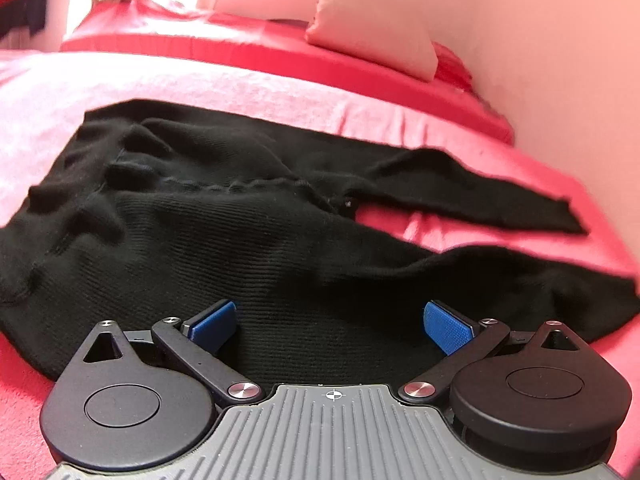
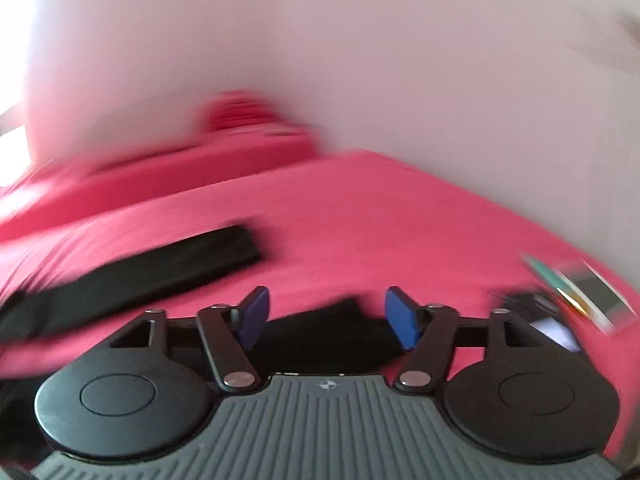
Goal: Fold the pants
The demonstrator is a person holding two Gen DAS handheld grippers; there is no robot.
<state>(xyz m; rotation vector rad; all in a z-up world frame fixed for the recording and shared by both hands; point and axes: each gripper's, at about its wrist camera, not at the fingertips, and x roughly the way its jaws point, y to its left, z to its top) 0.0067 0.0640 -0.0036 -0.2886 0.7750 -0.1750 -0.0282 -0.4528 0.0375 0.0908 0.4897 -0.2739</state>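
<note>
i am holding my left gripper (image 1: 330,324) low over the black pants (image 1: 240,224), its blue pads (image 1: 446,326) spread wide apart with nothing between them but the ribbed knit lying below. the pants are lying rumpled on the pink-red bed sheet (image 1: 248,84), the bunched waist end sitting toward the left of the left wrist view and the two legs running off to the right. the far leg (image 1: 492,200) is stretching out flat and ending in a straight hem, and a wedge of sheet is showing between it and the near leg (image 1: 520,284), so the legs are lying apart. beyond the pants a pale pillow (image 1: 372,36) is leaning against the wall (image 1: 560,60), on a brighter red strip of bedding.

my right gripper (image 2: 326,316) is also hanging released, blue pads (image 2: 402,316) parted and gripping nothing. the right wrist view is smeared with blur. in it one black leg (image 2: 152,268) is lying across the sheet (image 2: 380,220) to the left, well apart from the fingers, and the hem end of the other leg (image 2: 320,332) is sitting just under the gap between the pads; i cannot tell whether the pads are touching it. at the right edge some dark and shiny things (image 2: 568,304) are lying on the sheet, too blurred to name.
</note>
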